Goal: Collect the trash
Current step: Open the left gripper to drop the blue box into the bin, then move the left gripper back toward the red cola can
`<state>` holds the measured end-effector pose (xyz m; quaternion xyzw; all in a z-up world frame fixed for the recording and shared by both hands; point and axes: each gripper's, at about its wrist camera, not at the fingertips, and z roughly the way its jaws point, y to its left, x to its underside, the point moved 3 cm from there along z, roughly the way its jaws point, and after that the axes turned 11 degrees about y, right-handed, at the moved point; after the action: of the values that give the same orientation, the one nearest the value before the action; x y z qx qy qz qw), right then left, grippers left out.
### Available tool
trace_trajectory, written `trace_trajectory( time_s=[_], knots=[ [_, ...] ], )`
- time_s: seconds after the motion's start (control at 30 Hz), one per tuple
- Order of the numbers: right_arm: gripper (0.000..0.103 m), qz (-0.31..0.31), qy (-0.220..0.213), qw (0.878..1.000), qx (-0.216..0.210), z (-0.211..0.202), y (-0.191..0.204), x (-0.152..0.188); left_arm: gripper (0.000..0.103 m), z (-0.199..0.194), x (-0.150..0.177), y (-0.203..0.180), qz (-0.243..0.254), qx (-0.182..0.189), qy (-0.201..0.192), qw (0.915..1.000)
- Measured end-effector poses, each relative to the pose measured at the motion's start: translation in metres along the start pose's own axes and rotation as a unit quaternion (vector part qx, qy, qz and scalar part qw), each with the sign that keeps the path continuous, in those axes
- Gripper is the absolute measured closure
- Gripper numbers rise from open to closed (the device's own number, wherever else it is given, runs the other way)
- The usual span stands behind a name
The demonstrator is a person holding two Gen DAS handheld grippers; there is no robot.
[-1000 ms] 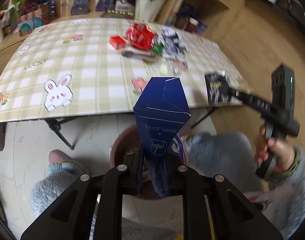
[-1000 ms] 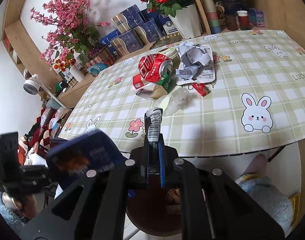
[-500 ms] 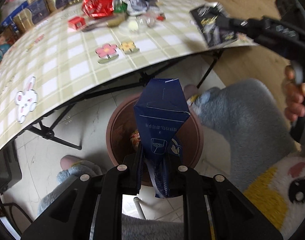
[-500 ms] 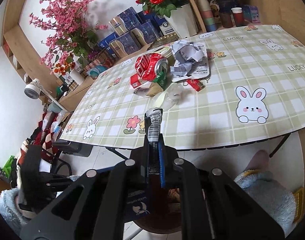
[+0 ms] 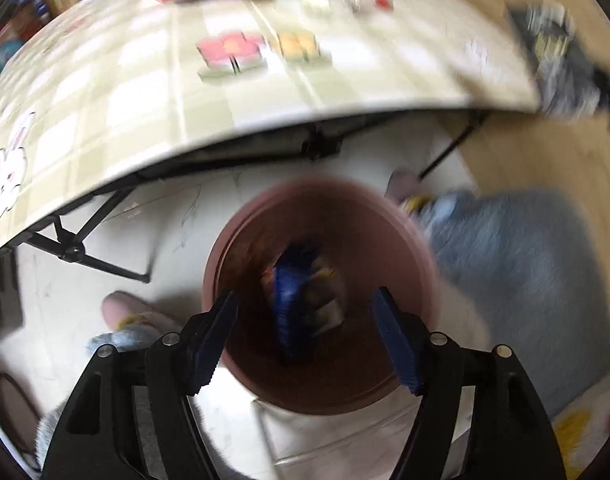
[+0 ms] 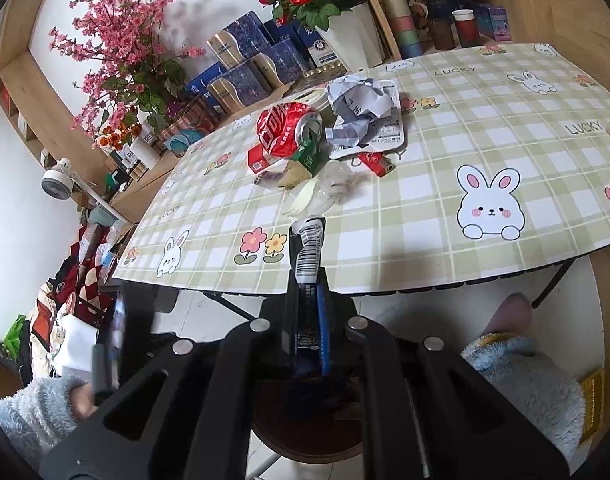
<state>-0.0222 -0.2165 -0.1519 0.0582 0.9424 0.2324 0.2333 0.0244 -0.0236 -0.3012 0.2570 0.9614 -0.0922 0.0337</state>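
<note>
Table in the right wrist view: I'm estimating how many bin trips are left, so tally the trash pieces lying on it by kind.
Crushed red can: 1
Crumpled paper: 1
White label tray: 1
Small red packs: 2
Green carton: 1
Tan wrapper: 1
Clear plastic wrapper: 1
White plastic fork: 1
Total: 9 at least; the pile overlaps and may hide more.
</note>
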Motion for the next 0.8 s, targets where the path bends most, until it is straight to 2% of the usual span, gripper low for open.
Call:
trace_trajectory(
  time_s=[0.07, 0.13, 0.23, 0.37, 0.53, 0.63, 0.8],
  knots=[
    [0.091, -0.002, 0.009, 1.0, 0.002, 0.004, 0.001, 0.003, 0.026, -0.023, 0.0, 0.003, -0.023, 0.004, -0.036, 0.9991],
    [0.091, -0.004, 0.018, 1.0, 0.004, 0.01, 0.002, 0.006, 0.013, -0.049, 0.001, 0.009, -0.052, -0.002, -0.08, 0.9955],
    [0.091, -0.005, 0.037, 0.999, 0.003, 0.02, 0.006, 0.013, 0.009, -0.089, 0.007, 0.022, -0.099, -0.008, -0.146, 0.9843],
    [0.091, -0.018, 0.075, 0.997, 0.001, 0.042, 0.017, 0.027, 0.008, -0.128, 0.018, 0.043, -0.158, -0.036, -0.205, 0.9653],
    [0.091, -0.027, 0.123, 0.992, 0.002, 0.068, 0.026, 0.045, 0.007, -0.148, 0.034, 0.058, -0.214, -0.075, -0.245, 0.9425],
    [0.091, -0.026, 0.145, 0.989, 0.005, 0.08, 0.028, 0.053, 0.007, -0.149, 0.047, 0.068, -0.235, -0.093, -0.261, 0.9317],
    [0.091, -0.013, 0.167, 0.986, 0.009, 0.092, 0.023, 0.06, 0.007, -0.14, 0.061, 0.077, -0.267, -0.092, -0.257, 0.9242]
  ],
)
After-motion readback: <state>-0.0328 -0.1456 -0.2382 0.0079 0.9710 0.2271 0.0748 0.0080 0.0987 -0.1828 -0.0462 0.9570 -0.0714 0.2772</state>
